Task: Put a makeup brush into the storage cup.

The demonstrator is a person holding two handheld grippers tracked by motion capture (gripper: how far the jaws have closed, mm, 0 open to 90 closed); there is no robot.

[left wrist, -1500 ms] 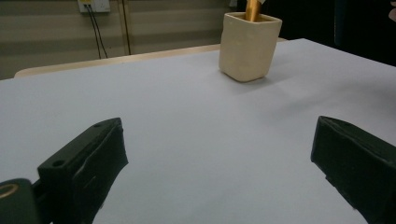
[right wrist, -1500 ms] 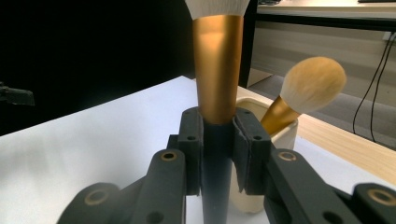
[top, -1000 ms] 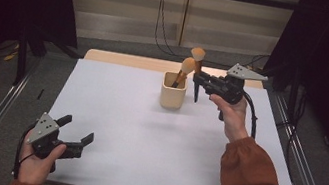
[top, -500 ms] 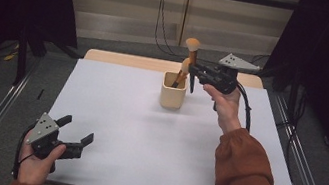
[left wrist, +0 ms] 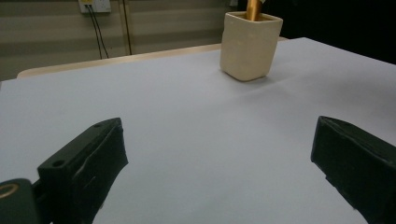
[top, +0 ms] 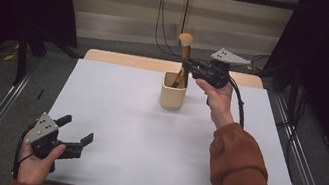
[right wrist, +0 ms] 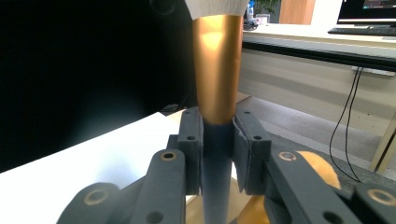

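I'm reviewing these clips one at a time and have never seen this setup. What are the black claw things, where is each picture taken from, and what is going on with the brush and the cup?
There is no robot here. A person holds a two-jaw tool in each hand. The high view looks down on the white table from above the person's side. The other two pictures come from cameras riding on the tools, each looking along its own black jaws.

The left hand-held gripper rests near the table's front left corner, jaws wide apart with nothing between them; its camera sees the beige cup across the table.

The right hand-held gripper is over the cup, jaws shut on a makeup brush with a gold ferrule and a dark handle, bristles upward. More brush handles stand in the cup.
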